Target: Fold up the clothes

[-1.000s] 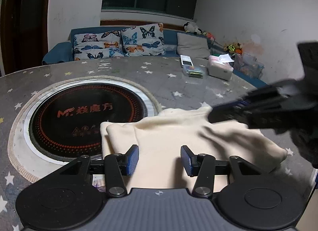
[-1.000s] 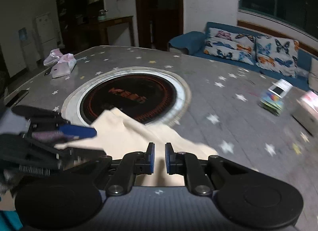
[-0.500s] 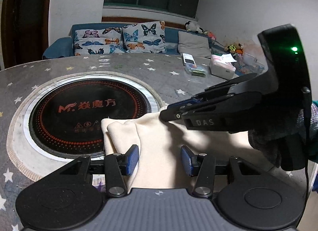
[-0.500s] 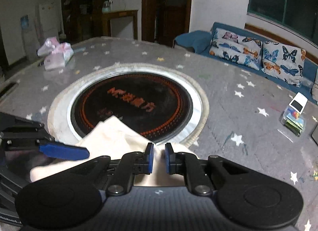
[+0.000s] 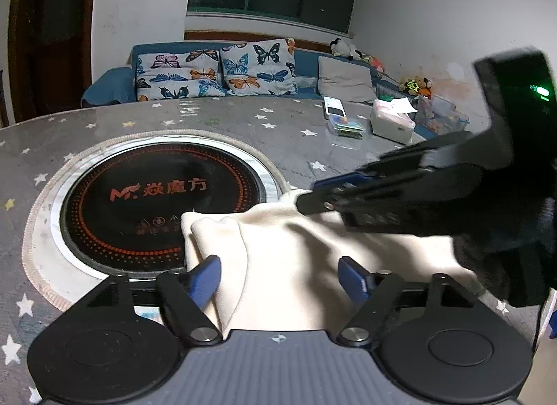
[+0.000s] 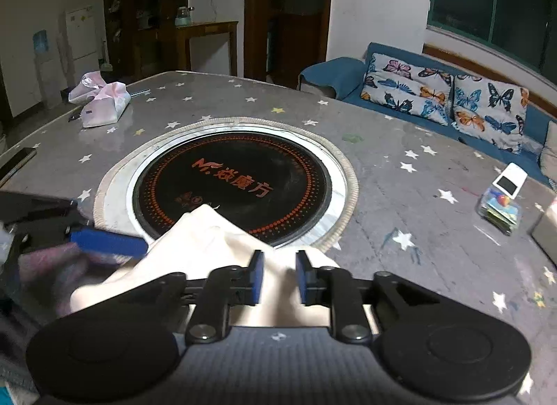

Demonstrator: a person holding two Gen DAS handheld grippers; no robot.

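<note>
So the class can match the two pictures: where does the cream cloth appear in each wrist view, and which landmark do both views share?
Left wrist view: the cream cloth lies low and centre, its left corner over the black hob disc, the right gripper at its far edge.
Right wrist view: the cloth is low and left of centre, its corner on the disc.
Shared landmark: the disc.

A grey star-patterned table carries a round black cooktop set in its middle, with a cream garment lying over its near edge. At far right sit a tissue box and a small clear box; a pink bag lies far left
</note>
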